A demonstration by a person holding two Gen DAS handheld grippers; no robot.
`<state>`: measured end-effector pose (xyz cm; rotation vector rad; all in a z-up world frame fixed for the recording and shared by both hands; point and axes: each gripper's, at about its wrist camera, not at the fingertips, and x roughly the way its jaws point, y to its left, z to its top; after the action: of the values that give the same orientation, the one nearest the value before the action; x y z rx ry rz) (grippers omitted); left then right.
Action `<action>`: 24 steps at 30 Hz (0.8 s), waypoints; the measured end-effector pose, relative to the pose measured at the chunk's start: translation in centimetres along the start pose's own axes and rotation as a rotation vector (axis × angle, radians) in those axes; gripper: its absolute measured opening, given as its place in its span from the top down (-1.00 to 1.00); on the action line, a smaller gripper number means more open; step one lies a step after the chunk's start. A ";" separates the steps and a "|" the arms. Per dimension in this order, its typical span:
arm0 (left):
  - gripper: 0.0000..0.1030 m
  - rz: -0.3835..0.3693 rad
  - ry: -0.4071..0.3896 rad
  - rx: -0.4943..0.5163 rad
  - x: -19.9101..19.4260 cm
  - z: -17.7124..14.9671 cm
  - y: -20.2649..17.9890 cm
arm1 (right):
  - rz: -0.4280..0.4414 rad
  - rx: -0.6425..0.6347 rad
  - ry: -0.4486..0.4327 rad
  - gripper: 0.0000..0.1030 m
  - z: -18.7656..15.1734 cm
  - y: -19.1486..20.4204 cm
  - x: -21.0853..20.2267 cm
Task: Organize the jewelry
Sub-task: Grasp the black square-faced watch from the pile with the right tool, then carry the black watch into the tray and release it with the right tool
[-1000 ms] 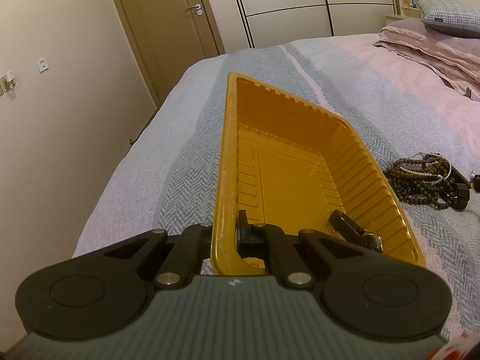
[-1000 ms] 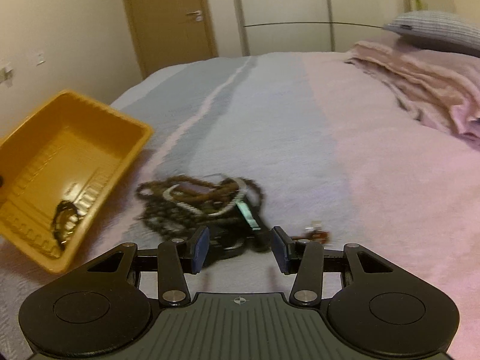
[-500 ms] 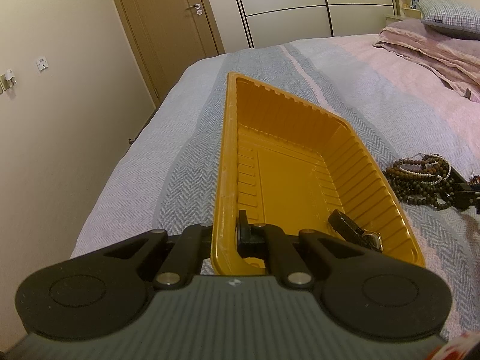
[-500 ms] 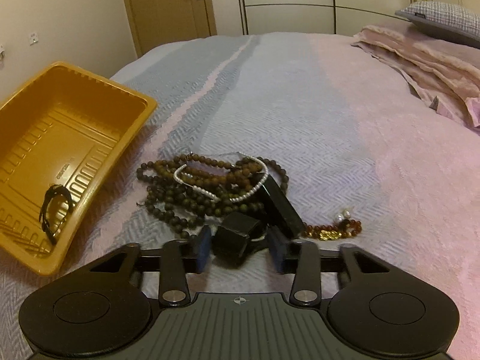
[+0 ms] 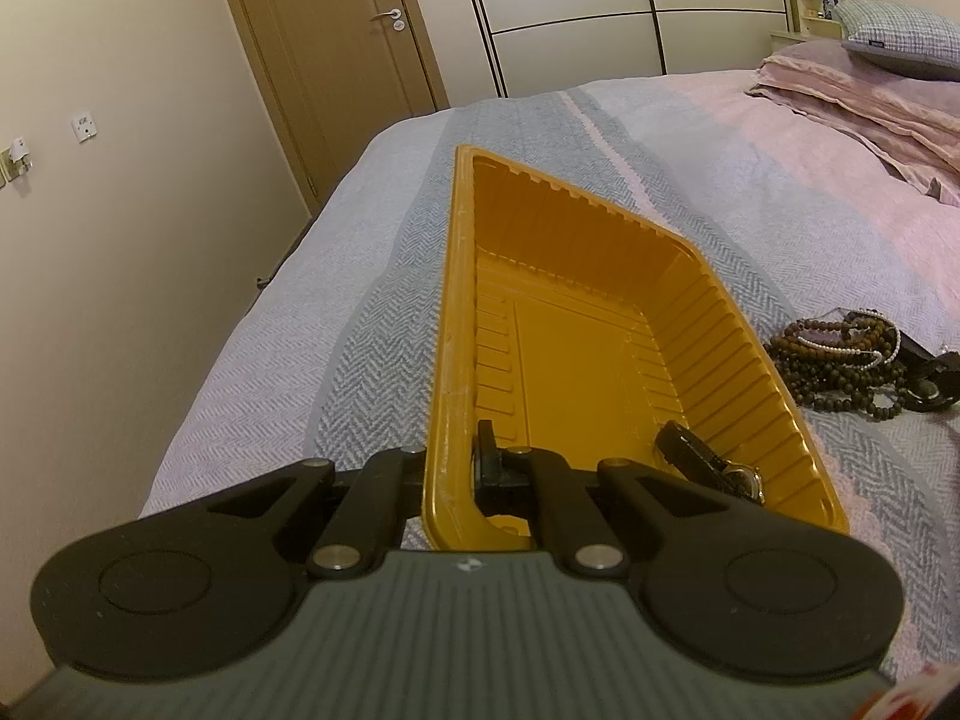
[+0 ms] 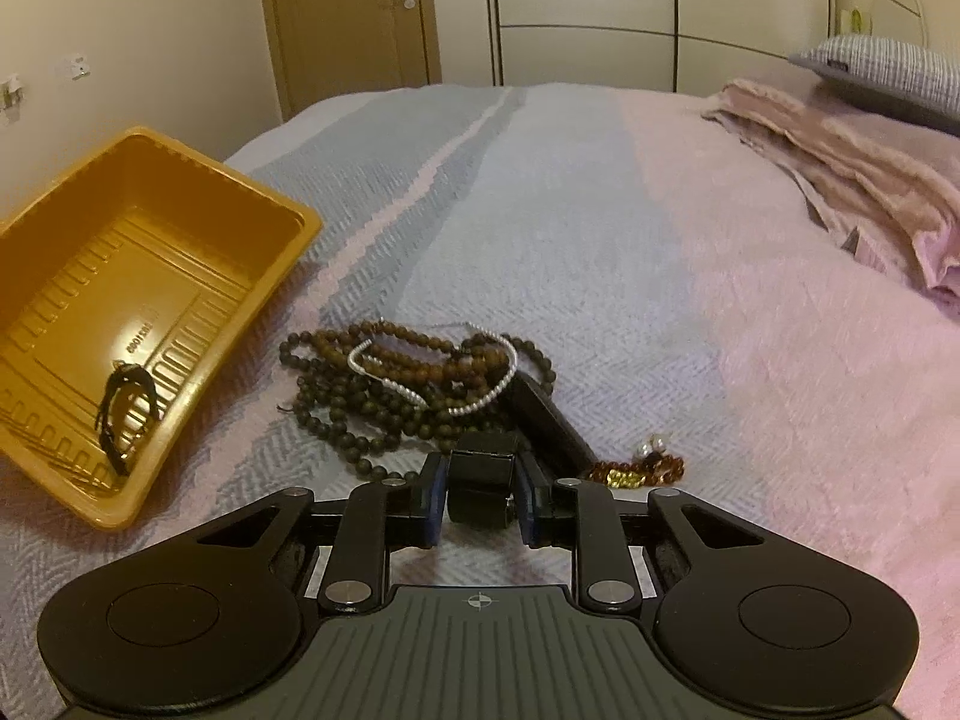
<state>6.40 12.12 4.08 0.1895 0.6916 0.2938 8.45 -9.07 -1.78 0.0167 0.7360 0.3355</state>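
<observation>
My left gripper is shut on the near-left wall of the orange plastic tray, one finger inside and one outside. A black wristwatch lies in the tray's near corner and shows again in the right wrist view. On the bedspread beside the tray lies a heap of brown bead necklaces with a white pearl strand on top. My right gripper is at the heap's near edge. Its jaws are closing, and both blue pads touch a black watch.
An amber bead bracelet with two pearls lies just right of the black watch. A folded pink blanket and a checked pillow are at the far right. The bed's left edge drops toward the wall and a brown door.
The right gripper moved forward to the heap's near edge and its jaws narrowed around the black watch. The left gripper and the tray stayed still.
</observation>
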 end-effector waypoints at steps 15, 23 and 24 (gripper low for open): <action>0.93 -0.003 0.011 0.013 0.1 0.3 0.0 | 0.037 -0.038 -0.029 0.54 1.3 1.3 -1.6; 0.94 -0.015 0.047 0.046 0.6 0.6 -0.1 | 0.107 -0.095 -0.065 0.55 3.1 3.6 -2.3; 0.94 -0.018 0.054 0.049 0.7 0.6 0.0 | 0.117 -0.102 -0.068 0.55 3.3 3.9 -2.4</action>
<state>7.29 12.31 4.09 0.2223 0.7542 0.2661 7.84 -5.76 2.76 -0.0254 0.6507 0.4821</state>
